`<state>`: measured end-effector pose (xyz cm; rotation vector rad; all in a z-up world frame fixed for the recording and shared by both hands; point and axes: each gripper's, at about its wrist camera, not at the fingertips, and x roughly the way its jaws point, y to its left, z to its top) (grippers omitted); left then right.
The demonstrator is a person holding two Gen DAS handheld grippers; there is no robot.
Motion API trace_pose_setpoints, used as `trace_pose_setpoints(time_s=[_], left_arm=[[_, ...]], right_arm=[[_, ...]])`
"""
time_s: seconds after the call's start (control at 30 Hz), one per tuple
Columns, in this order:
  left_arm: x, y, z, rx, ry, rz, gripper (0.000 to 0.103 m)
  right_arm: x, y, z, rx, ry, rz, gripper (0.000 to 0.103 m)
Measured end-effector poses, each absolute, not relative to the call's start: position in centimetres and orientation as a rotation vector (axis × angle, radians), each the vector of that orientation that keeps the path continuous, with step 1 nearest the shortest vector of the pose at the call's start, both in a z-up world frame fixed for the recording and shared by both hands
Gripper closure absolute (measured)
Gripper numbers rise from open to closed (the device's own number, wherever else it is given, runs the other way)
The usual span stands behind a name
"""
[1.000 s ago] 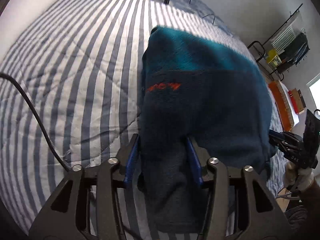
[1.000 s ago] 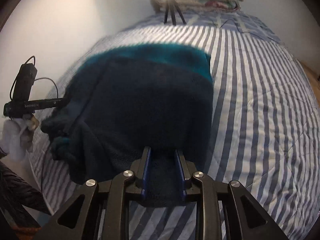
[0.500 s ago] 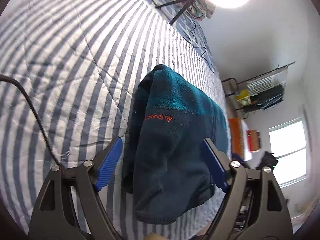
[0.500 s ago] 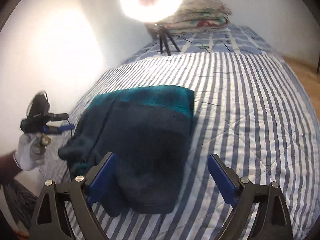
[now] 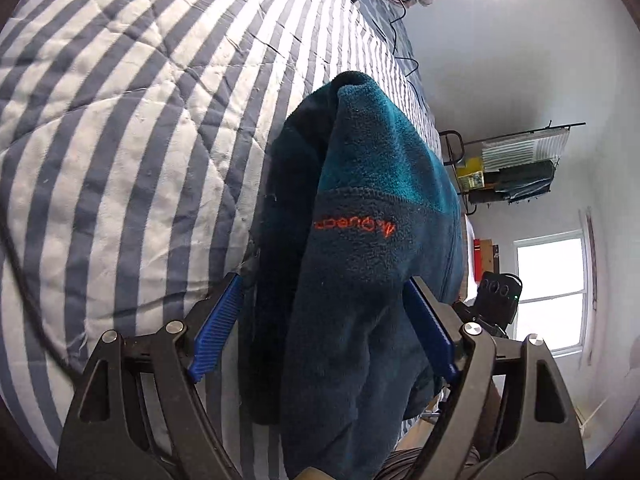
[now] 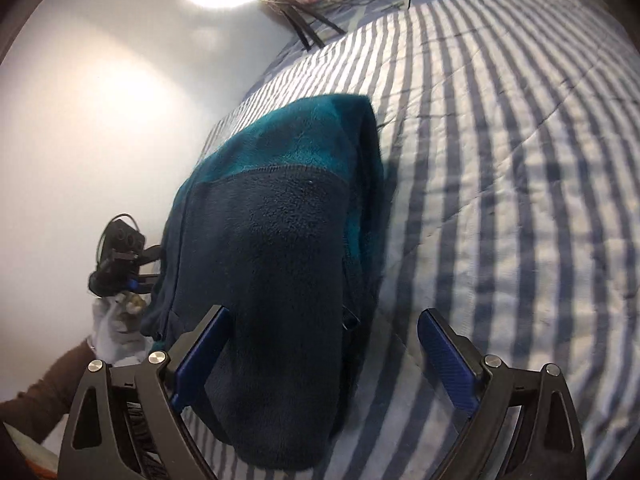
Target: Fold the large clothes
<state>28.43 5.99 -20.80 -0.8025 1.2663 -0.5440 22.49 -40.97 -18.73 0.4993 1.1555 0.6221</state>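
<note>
Both claws released fleece (image 5: 360, 264) | near hem cut off

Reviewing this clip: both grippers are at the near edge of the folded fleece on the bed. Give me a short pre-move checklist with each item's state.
1. Left gripper off the cloth: ok, jaws wide, pads not pressing the fleece.
2. Right gripper off the cloth: ok, jaws wide, fleece edge lies between them ungripped.
3. Fleece resting on the striped bedspread: ok, lying as a folded stack.
4. Fold tidy: cannot tell, the near end bulges toward both cameras and hides the lower layers.
5. Near end fully on the bed: cannot tell.
6. Black cable away from the fleece: ok, it runs along the left side of the left wrist view.
</note>
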Motion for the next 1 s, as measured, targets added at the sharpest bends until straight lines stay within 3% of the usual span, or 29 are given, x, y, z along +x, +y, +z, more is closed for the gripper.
trace_pose_setpoints(time_s=[0.13, 0.3, 0.37, 0.47, 0.63, 1.0], left_arm=[[28.8, 4.5, -21.1, -0.778, 1.265, -0.549, 0.02], [29.1, 2.7, -20.3, -0.697, 1.272, -0.537, 0.038], [29.1, 1.9, -19.9, -0.655, 1.27, -0.513, 0.04], [29.1, 0.6, -19.2, -0.579, 1.259, -0.484, 0.048], [28.4, -1.3, -17.2, -0.449, 1.216, -0.444, 0.061], [26.3, -5.7, -12.0, -0.254, 1.115, -0.4, 0.072]], right_arm=[[23.2, -40.0, -19.3, 0.518, 1.157, 0.654, 0.006], [23.8, -38.3, -19.3, 0.492, 1.155, 0.656, 0.007], [23.9, -37.4, -19.3, 0.478, 1.166, 0.689, 0.022], [23.6, -35.9, -18.8, 0.417, 1.169, 0.662, 0.028], [22.9, -34.9, -17.3, 0.358, 1.155, 0.611, 0.049], [20.9, -32.4, -13.0, 0.142, 1.1, 0.478, 0.065]])
